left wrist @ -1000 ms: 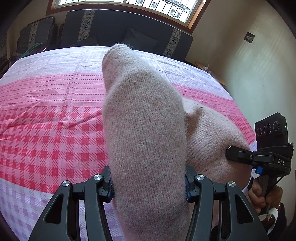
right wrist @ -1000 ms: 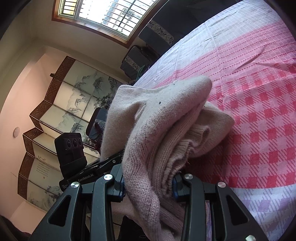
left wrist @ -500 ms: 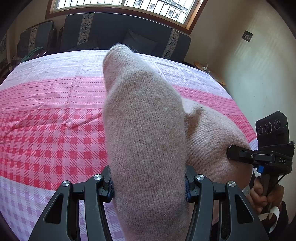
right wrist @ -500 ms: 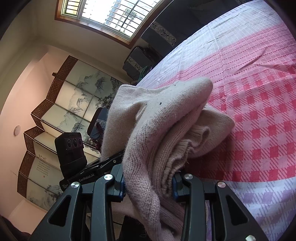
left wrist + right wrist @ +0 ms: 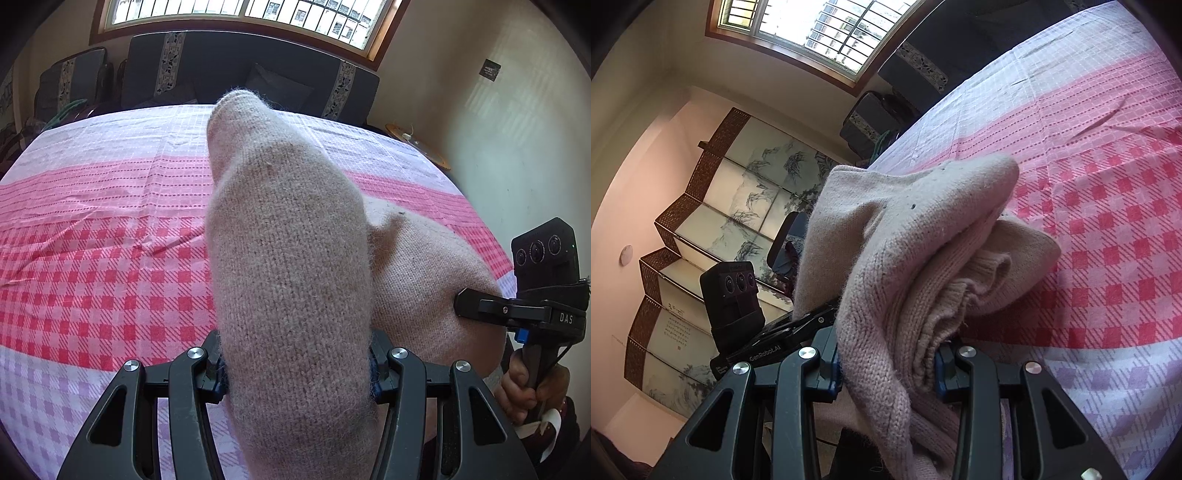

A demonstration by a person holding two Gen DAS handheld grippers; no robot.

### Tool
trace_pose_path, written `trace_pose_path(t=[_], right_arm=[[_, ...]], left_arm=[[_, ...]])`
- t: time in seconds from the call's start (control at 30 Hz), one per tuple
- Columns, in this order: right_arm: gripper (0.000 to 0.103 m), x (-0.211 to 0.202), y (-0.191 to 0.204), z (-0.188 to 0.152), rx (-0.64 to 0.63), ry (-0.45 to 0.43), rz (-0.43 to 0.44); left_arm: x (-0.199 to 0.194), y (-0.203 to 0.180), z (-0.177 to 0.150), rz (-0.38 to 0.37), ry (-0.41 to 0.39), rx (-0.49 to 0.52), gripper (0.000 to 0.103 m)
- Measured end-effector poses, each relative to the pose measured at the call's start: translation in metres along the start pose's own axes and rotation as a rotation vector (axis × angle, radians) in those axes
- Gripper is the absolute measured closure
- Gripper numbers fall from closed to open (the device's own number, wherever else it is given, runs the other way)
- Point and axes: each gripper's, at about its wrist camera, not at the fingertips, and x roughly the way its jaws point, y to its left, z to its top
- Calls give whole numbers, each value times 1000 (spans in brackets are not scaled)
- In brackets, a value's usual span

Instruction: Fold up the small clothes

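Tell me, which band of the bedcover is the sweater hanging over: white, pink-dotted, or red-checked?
The red-checked band. The sweater, held by both grippers, droops over its bold red squares; the white band lies beyond.

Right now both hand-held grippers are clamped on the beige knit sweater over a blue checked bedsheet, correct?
Not quite: the bedsheet is pink and red checked, not blue, as the left wrist view shows. The rest holds: the left hand-held gripper and right hand-held gripper are both clamped on the beige knit sweater.
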Motion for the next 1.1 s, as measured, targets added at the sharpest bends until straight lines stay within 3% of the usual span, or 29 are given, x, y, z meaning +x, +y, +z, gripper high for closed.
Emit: trace_pose_path(t=[1.1], right_arm=[[68, 4, 23, 4, -85, 13, -37]], left_arm=[[-15, 15, -6, 23, -29, 29, 48]])
